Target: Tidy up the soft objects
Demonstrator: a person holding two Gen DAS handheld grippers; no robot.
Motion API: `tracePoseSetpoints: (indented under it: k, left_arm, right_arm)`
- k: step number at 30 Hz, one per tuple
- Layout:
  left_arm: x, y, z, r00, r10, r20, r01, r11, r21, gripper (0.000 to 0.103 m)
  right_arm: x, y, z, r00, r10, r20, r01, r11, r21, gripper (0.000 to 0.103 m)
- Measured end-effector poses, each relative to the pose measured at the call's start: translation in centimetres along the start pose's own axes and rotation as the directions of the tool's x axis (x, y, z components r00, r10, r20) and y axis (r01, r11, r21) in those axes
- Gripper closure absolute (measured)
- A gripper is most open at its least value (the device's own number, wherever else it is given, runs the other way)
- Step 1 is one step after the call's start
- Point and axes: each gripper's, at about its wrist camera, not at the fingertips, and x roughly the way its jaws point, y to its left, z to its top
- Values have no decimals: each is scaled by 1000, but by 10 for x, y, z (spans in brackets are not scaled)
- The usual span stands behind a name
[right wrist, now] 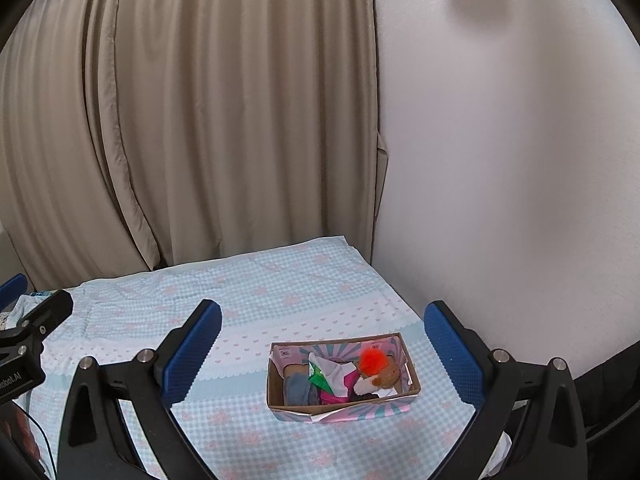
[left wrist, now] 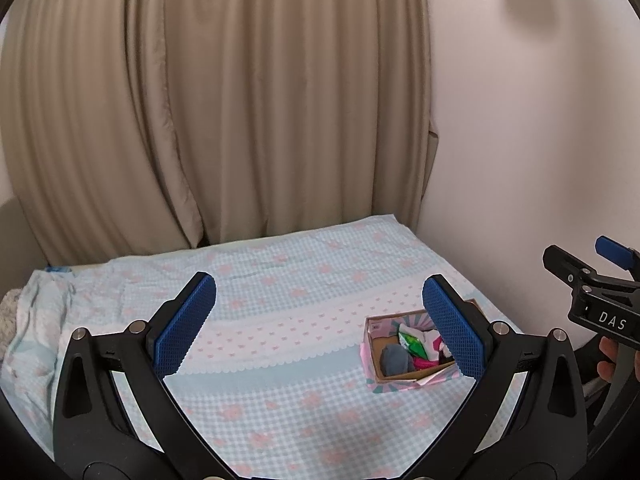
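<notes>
A small cardboard box (right wrist: pixel 276 388) with a pink and teal striped outside sits on the checked bed cover. Inside lie soft things: a grey piece (right wrist: pixel 298 390), a green and white cloth (right wrist: pixel 326 374), a pink piece (right wrist: pixel 340 396) and a small brown plush with bright orange hair (right wrist: pixel 378 366). My right gripper (right wrist: pixel 322 352) hovers open above and in front of the box, holding nothing. My left gripper (left wrist: pixel 320 324) is open too, and its right finger (left wrist: pixel 452 328) hides part of the box (left wrist: pixel 374 362). The right gripper's side (left wrist: pixel 592 296) shows at the far right.
The bed cover (right wrist: pixel 248 308) is pale blue check with pink flowers and a white lace band. Beige curtains (right wrist: pixel 200 120) hang behind the bed, and a white wall (right wrist: pixel 500 200) runs along its right side. Bunched bedding (left wrist: pixel 24 312) lies at the left edge.
</notes>
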Motion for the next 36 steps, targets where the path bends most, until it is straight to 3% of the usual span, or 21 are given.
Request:
tracePoseSetpoints:
  k: [36]
  left_arm:
    - [6, -4, 3, 1000, 1, 5, -1, 1000, -8, 0]
  right_arm:
    - [-1, -1, 5, 1000, -15, 22, 15, 1000, -2, 2]
